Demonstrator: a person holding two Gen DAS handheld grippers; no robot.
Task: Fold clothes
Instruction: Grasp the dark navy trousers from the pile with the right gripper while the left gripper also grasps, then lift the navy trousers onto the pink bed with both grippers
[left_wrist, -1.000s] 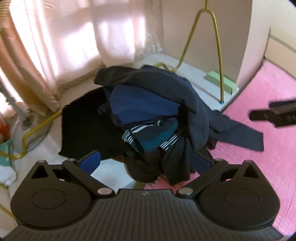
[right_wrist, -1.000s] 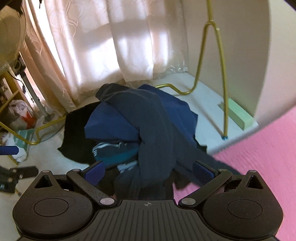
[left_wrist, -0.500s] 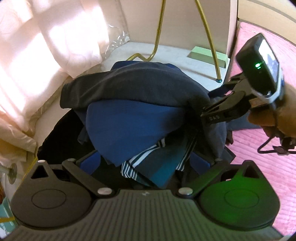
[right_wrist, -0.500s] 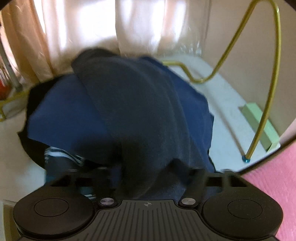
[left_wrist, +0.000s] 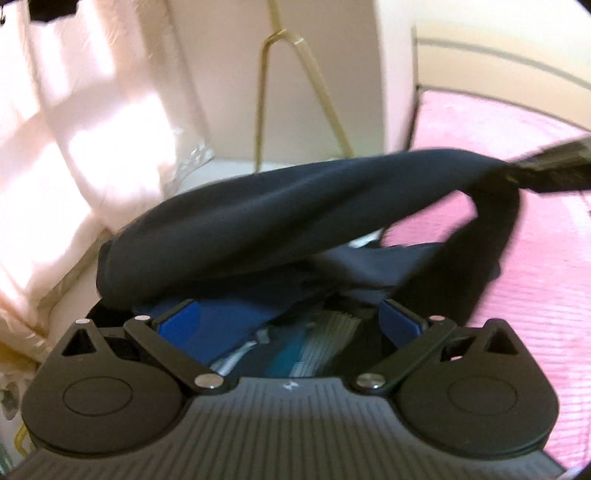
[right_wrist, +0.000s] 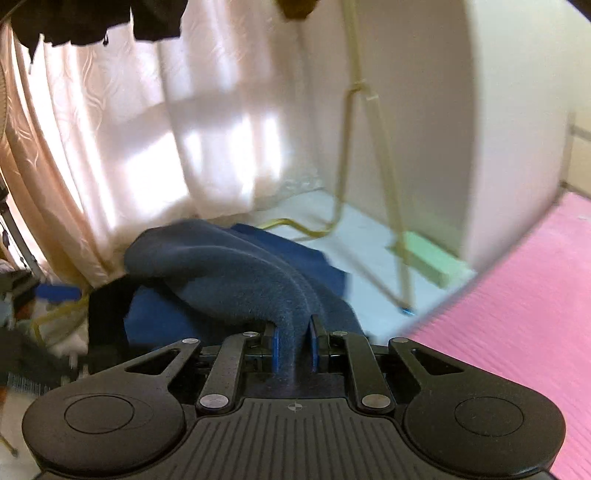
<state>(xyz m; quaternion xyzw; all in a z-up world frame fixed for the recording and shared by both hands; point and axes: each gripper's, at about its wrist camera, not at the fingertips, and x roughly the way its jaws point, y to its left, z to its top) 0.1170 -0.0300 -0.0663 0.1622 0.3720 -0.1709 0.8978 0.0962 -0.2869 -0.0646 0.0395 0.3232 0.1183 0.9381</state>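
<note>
Since half a second ago, a fold of the dark navy garment (right_wrist: 236, 273) is being pinched between the blue pads of the right tool (right_wrist: 293, 349), whose jaws are now pressed together on the cloth, and the garment is being drawn up off the pile of clothes (left_wrist: 280, 332). From the left wrist view, the same garment is being stretched as a long dark band across the middle of the frame, rising toward the right tool (left_wrist: 550, 166) at the far right edge, where it is blurred. Beneath the band, a bright blue piece (left_wrist: 236, 325) and a striped piece (left_wrist: 314, 350) of the pile are being left lying on the floor. The left tool (left_wrist: 291, 317) is being held just over the pile with its jaws spread wide and nothing between the blue pads. A pink mat (right_wrist: 517, 325) is being shown to the right of the pile. Behind the clothes, a pale curtain (right_wrist: 147, 147) is being lit from a window, and the gold legs of a metal rack (right_wrist: 373, 147) are being seen standing against a white wall, with a pale green block (right_wrist: 428, 262) beside one foot.
</note>
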